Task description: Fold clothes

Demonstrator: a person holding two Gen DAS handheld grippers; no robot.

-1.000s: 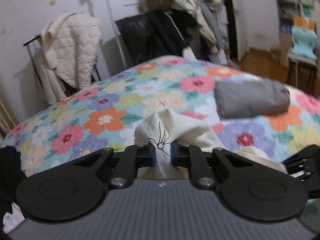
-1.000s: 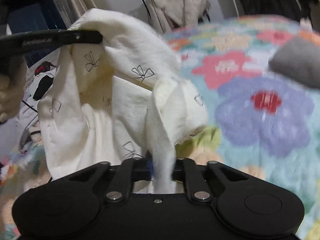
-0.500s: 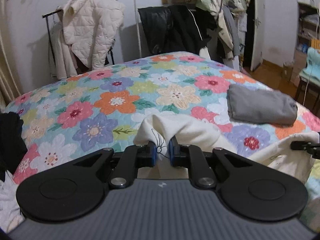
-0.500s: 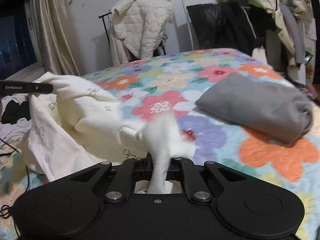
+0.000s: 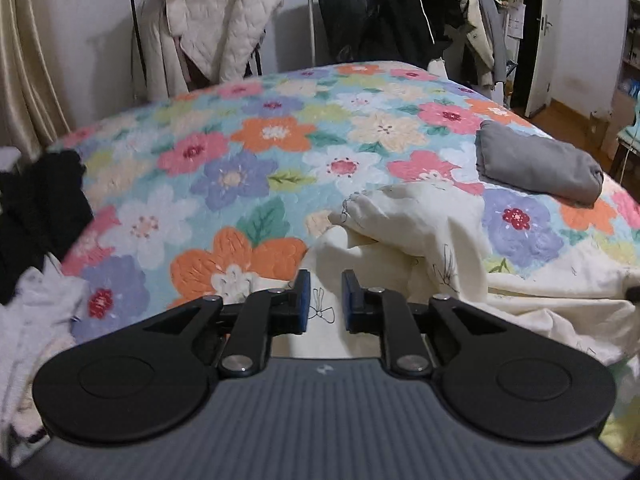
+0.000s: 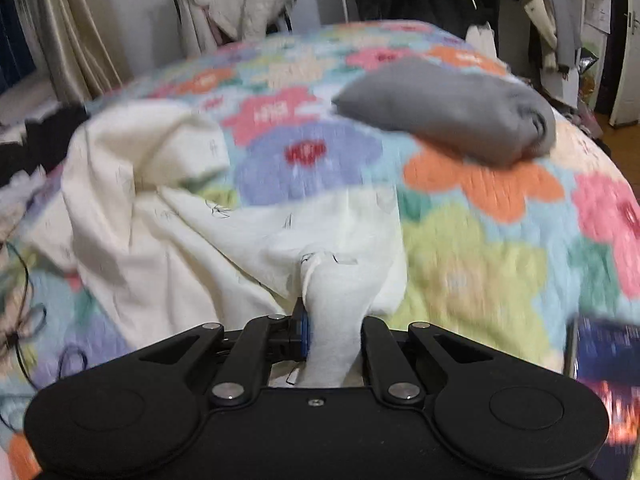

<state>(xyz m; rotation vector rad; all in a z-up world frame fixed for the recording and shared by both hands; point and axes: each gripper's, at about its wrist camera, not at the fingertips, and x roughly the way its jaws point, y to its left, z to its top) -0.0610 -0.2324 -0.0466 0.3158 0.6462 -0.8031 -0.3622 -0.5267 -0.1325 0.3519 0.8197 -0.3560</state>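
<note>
A cream garment with small bow prints (image 5: 420, 240) lies crumpled on the flowered bedspread (image 5: 260, 152). My left gripper (image 5: 325, 300) hovers over its near edge; its jaws are opening, and the cloth lies slack in the gap with the blue pads (image 5: 305, 300) off it. In the right wrist view the same cream garment (image 6: 160, 200) spreads left across the bed. My right gripper (image 6: 330, 328) is shut on a bunched fold of it. A folded grey garment (image 5: 536, 168) (image 6: 448, 116) rests further back on the right.
Black clothing (image 5: 36, 208) and a pale heap of clothes (image 5: 24, 320) sit at the bed's left edge. Behind the bed a rack holds a quilted cream jacket (image 5: 224, 20) and a black jacket (image 5: 372, 20). A thin cable (image 6: 20, 320) lies at near left.
The left jaws have parted and let go of the cream cloth, which now lies on the bed. The right gripper has carried its fold across and the garment has spread out flatter.
</note>
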